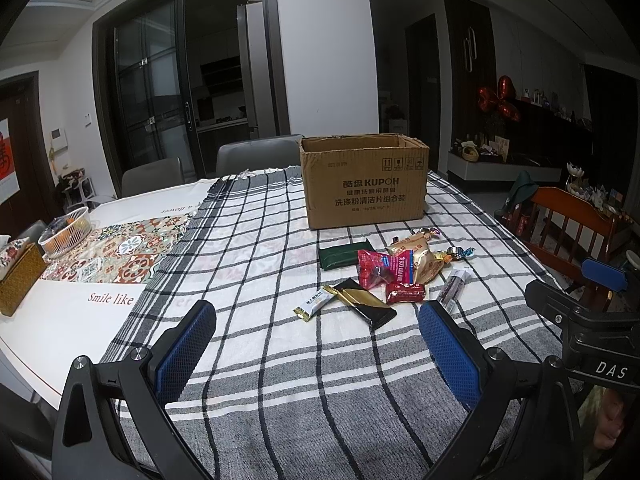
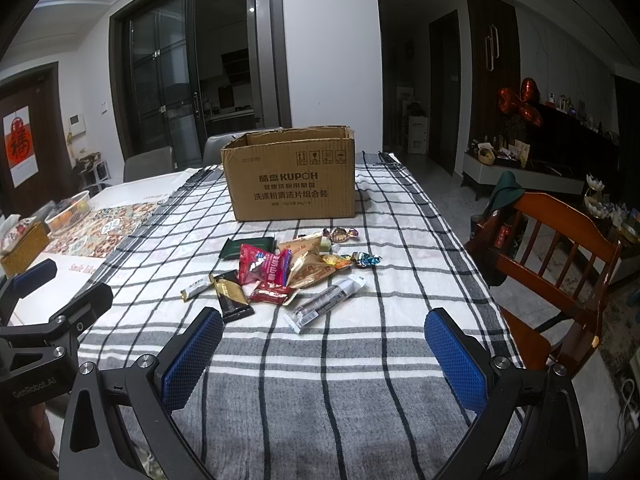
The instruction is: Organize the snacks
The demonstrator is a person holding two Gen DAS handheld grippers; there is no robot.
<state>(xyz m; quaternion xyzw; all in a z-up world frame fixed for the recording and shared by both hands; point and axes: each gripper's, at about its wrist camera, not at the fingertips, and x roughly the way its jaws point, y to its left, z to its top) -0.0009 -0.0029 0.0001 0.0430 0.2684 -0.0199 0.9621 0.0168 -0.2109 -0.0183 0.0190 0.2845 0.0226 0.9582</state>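
Plainly, from the left wrist view, the snacks lie heaped on the checked cloth just before the open cardboard box, probably so they can go straight in. The left gripper hangs above the cloth, fingers spread wide, grasping nothing. From the right wrist view, the right gripper is likewise splayed and empty (its pads seem clear of the cloth), the snacks ahead of it.

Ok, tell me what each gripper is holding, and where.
Nothing: left gripper and right gripper are both open, short of the snack packets.
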